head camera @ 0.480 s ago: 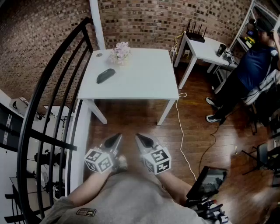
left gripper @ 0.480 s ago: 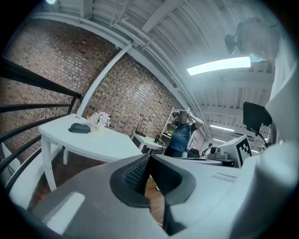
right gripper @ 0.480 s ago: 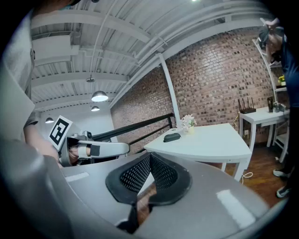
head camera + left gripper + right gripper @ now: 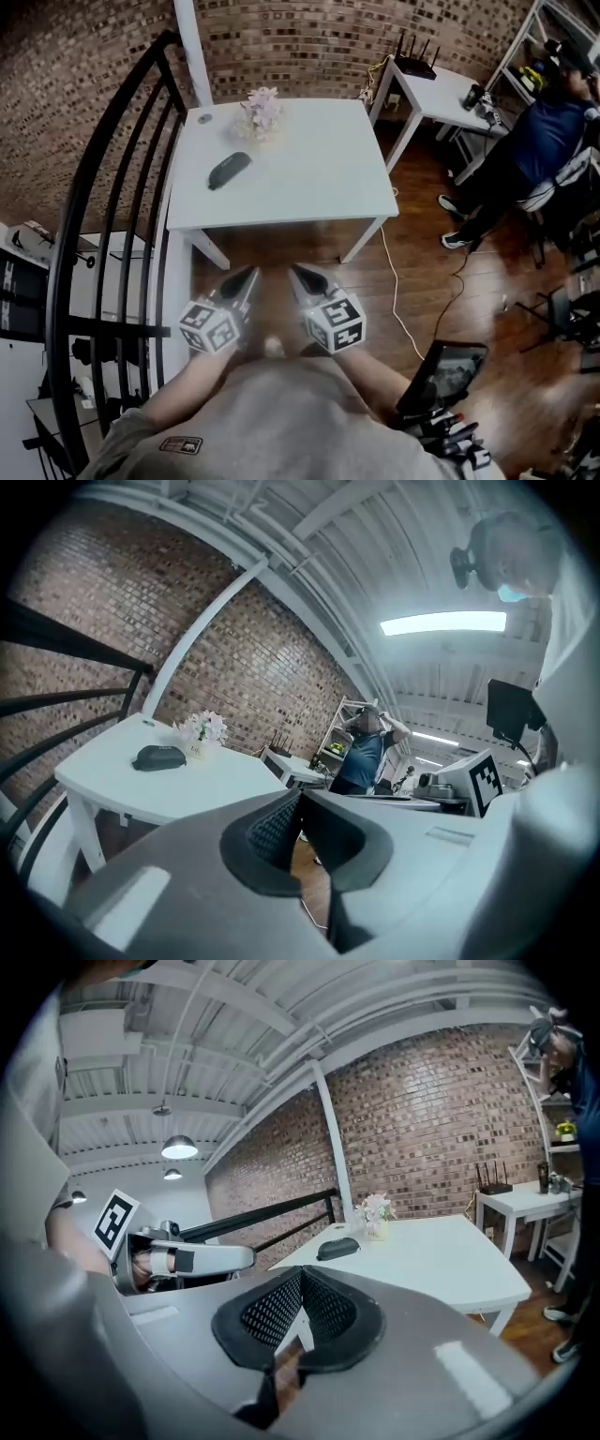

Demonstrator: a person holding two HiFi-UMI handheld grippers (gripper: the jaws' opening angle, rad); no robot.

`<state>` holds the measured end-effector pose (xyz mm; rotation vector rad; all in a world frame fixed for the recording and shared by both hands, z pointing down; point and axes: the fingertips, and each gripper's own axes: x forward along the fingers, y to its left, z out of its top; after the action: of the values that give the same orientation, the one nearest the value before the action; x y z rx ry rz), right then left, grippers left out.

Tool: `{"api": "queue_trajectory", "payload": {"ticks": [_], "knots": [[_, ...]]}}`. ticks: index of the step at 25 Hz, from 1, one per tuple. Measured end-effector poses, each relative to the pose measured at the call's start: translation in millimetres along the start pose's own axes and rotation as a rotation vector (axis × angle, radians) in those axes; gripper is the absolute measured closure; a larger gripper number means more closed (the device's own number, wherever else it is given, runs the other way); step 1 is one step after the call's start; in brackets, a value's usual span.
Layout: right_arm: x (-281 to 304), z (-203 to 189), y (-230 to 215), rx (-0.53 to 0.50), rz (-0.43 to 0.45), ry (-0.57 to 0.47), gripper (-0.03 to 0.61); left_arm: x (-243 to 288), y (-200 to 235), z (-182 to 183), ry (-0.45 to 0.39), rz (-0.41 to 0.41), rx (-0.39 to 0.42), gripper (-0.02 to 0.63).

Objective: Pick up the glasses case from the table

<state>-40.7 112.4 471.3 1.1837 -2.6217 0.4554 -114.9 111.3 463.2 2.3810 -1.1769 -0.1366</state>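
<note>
Both are clenched on nothing right now: the left hand-held gripper [image 4: 249, 274] and the right hand-held gripper [image 4: 297, 274] sit side by side, tips over the wood floor [image 4: 422, 281]. The dark glasses case [image 4: 229, 170] lies on the white bench [image 4: 309, 178], well ahead of them and slightly left of the left one, with some flowers [image 4: 261, 111] just beyond it.

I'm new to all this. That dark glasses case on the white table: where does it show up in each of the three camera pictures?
Head view: glasses case upper left of centre, on the white table, below-left of the flowers.
Left gripper view: glasses case at left, mid-height, just left of the flowers.
Right gripper view: glasses case just right of centre, below-left of the flowers.
Shared landmark: the flowers next to it.
</note>
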Motion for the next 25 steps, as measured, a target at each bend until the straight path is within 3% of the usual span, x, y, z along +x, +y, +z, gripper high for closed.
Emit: {"api": "queue_trajectory", "payload": {"ticks": [11, 25], "knots": [[62, 26, -28, 0.02, -0.018, 0.026, 0.566, 40, 53, 32, 0.016, -0.002, -0.029, 0.614], [148, 49, -127, 0.035, 0.128, 0.071, 0.566, 141, 121, 47, 0.028, 0.185, -0.049, 0.612]]}}
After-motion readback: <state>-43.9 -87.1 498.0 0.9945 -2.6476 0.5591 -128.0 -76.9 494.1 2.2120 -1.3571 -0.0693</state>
